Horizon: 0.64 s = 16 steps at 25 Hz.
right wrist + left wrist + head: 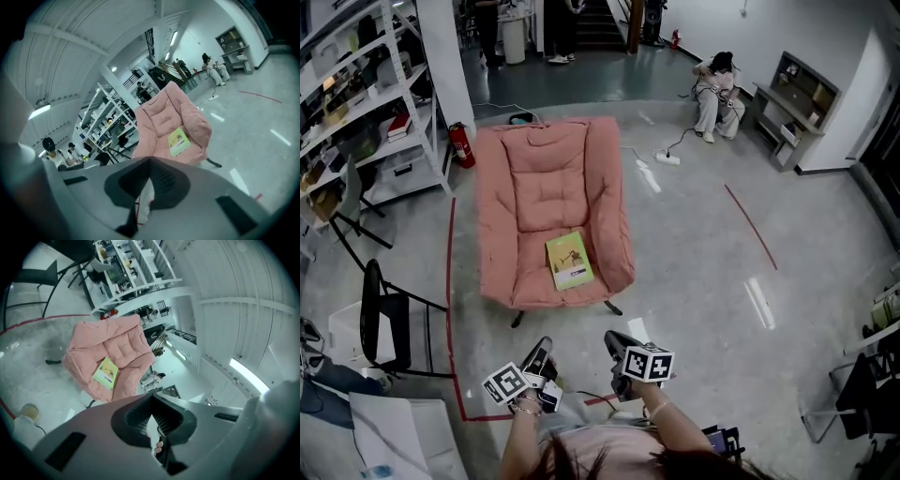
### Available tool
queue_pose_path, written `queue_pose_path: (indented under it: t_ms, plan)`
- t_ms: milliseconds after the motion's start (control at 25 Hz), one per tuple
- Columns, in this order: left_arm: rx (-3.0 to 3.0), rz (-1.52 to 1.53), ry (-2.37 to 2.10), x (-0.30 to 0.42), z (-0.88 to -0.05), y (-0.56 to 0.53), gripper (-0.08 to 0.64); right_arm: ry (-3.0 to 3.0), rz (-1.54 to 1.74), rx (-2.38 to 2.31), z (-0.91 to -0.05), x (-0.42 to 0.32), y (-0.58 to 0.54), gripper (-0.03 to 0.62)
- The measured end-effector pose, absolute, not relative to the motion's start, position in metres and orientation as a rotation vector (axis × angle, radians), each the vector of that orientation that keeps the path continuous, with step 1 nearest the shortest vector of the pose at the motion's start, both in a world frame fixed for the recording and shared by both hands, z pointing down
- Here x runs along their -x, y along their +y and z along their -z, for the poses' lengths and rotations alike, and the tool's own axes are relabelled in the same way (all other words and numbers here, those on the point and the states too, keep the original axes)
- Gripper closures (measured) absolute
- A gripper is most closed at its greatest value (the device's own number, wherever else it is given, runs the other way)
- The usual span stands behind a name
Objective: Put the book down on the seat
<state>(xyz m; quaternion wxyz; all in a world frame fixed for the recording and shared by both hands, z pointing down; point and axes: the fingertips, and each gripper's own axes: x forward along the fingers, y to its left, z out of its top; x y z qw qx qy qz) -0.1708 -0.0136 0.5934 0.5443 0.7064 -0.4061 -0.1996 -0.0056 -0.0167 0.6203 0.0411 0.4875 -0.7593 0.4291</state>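
A yellow-green book (569, 260) lies flat on the seat of the pink padded armchair (551, 178), near the seat's front right. The same book (106, 372) shows in the left gripper view and the book (178, 141) in the right gripper view, each time resting on the cushion. My left gripper (546, 352) and right gripper (613, 341) are held close to my body, well in front of the chair and apart from it. Both are shut with nothing between the jaws.
A red tape line (450, 281) runs along the floor left of the chair. A black folding chair (380, 314) stands at lower left, metal shelving (366, 103) and a fire extinguisher (462, 145) at upper left. A person (714, 94) sits at the back right beside a power strip (667, 158).
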Motion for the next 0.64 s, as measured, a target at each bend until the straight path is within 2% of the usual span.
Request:
queue_pose_path:
  t_ms: [640]
  plan:
    - [-1.693, 0.342, -0.938, 0.216, -0.589, -0.095, 0.561, -2.317, -1.195, -1.467, -0.611, 0.068, -0.080, 0.577]
